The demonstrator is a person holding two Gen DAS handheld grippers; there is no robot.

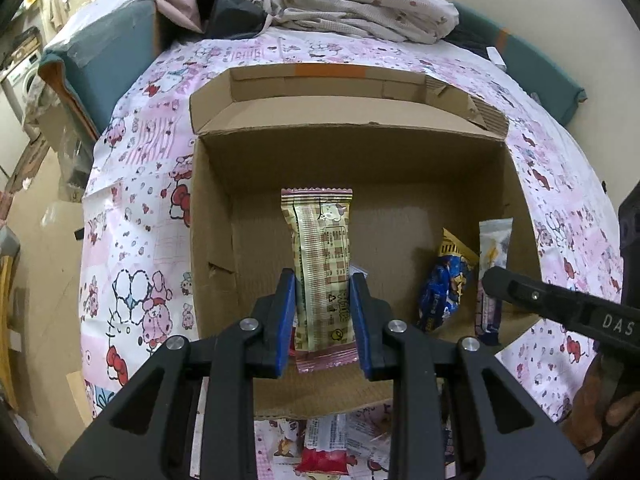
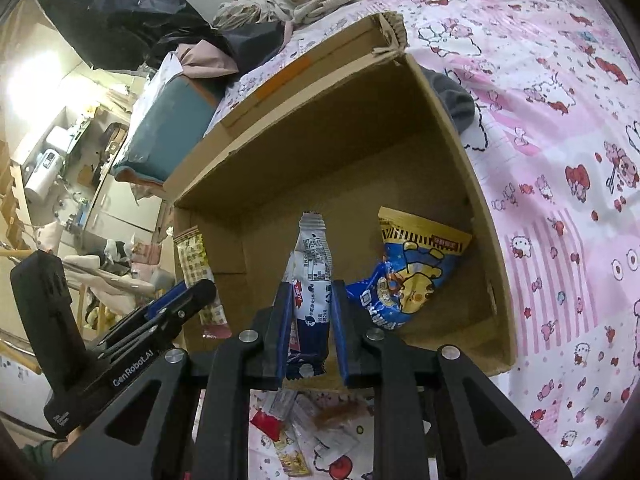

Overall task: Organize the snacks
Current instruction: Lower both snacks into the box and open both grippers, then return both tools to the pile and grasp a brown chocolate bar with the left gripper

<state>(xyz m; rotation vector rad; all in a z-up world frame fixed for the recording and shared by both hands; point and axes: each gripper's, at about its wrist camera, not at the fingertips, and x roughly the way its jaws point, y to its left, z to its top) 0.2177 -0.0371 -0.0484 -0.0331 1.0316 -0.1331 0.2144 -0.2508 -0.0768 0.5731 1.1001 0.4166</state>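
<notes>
Cardboard box (image 1: pixel 216 208) sits open on a pink cartoon-print bedsheet (image 1: pixel 136 240). Left tool (image 1: pixel 323 322) clamps a beige wafer bar wrapper (image 1: pixel 320 256) over the box's interior. Right tool (image 2: pixel 311 322) pinches a white-and-navy snack packet (image 2: pixel 314 276) inside the box, beside a blue-and-yellow bear-print snack bag (image 2: pixel 404 284) lying on its floor. More loose snack packets (image 2: pixel 304 424) lie on the sheet before the box.

Cluttered home bedroom, cartoon-print bedsheet (image 1: pixel 132 216) – heaped bedding (image 1: pixel 360 0) (crumpled), washing machine (image 1: pixel 22 76) beyond
</notes>
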